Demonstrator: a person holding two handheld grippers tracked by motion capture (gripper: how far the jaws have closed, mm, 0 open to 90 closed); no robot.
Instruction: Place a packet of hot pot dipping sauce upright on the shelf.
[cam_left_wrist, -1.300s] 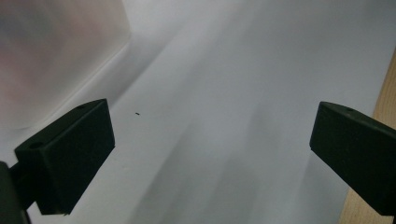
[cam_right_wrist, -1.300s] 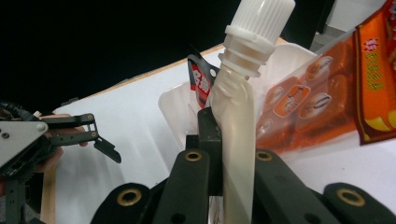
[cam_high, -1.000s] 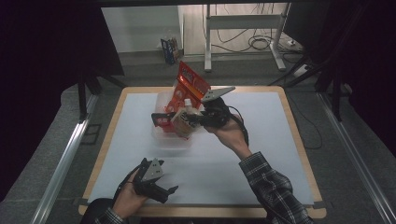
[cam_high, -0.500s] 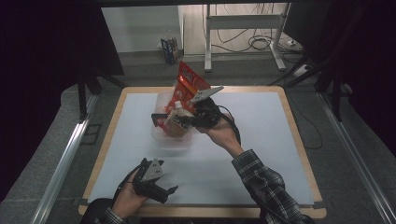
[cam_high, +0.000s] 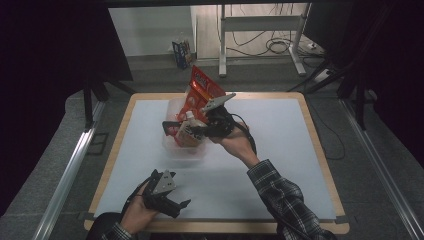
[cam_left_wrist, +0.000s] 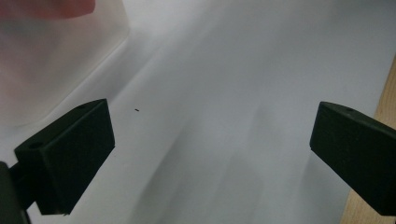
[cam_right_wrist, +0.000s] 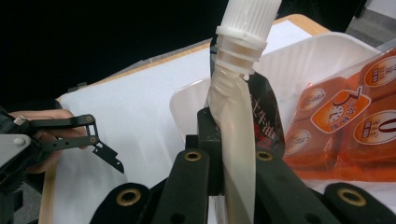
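The pouch (cam_right_wrist: 233, 140), a soft drink pack with a white screw cap, is held in the right gripper (cam_right_wrist: 229, 186). It is pinched flat between the two black jaws, which are closed tight on its lower part. In the right gripper view its long side runs up and away from the jaws, with the cap at the far end. In the high view the pouch (cam_high: 188, 131) is seen hanging over the clear plastic tub (cam_high: 182, 150), at its near side, with the cap pointing up and a little to the left. Whether its bottom touches the tub cannot be told.

A red snack bag (cam_high: 200, 92) is leaned in the tub just behind the pouch. In the right gripper view the snack bag (cam_right_wrist: 345, 130) lies just to the right of the pouch.

The tub is set on the white table (cam_high: 280, 150).

The left gripper (cam_high: 172, 202) is kept low near the front edge of the table, well apart from the tub. Its jaws are spread wide and nothing is held between them.

So the right hand (cam_high: 235, 142) is the nearer one by far. The next move is likely a short drop straight down into the tub.
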